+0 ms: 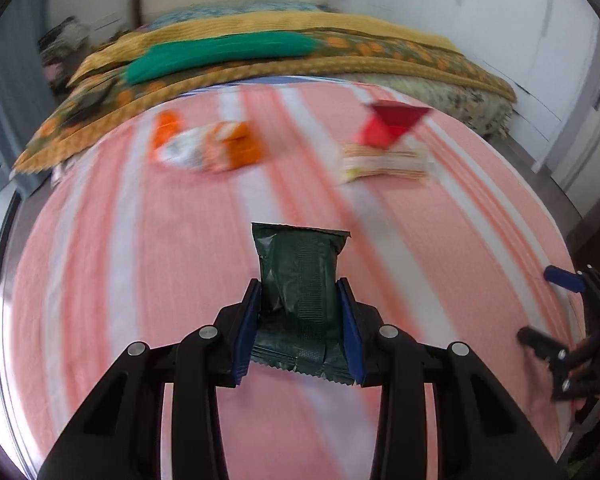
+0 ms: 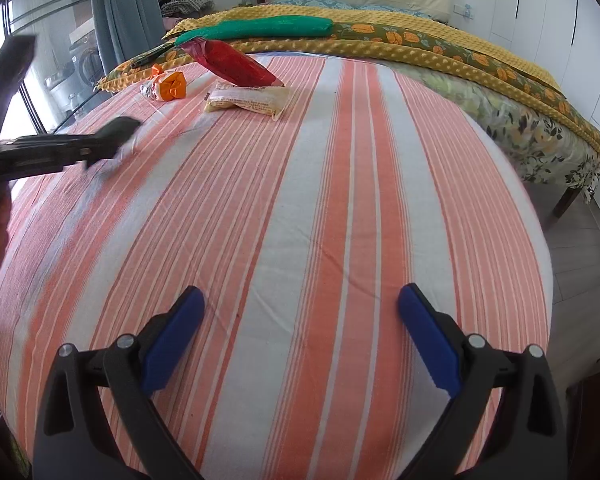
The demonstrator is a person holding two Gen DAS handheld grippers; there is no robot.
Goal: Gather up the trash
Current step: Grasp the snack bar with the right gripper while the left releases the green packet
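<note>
The left tongs (image 1: pixel 298 320) pinch a dark green wrapper (image 1: pixel 300 280) by its sides, lifted clear of the bed (image 2: pixel 300 200) for carrying off; the right tongs (image 2: pixel 300 328) hang open and empty, free for the red packet (image 2: pixel 236 65)

No readable text anywhere in either view.

The pale yellow wrapper (image 2: pixel 247 101), lying on the striped sheet (image 2: pixel 340 208) at about eleven o'clock in the right wrist view, carries rows of small dark print, too fine to make out. The orange packet (image 2: pixel 168 87) at ten o'clock from it and the red packet (image 2: pixel 236 65) show no legible marks. In the left wrist view the dark green wrapper (image 1: pixel 300 300) bears only an embossed pattern, and the farther packets are blurred.
</note>
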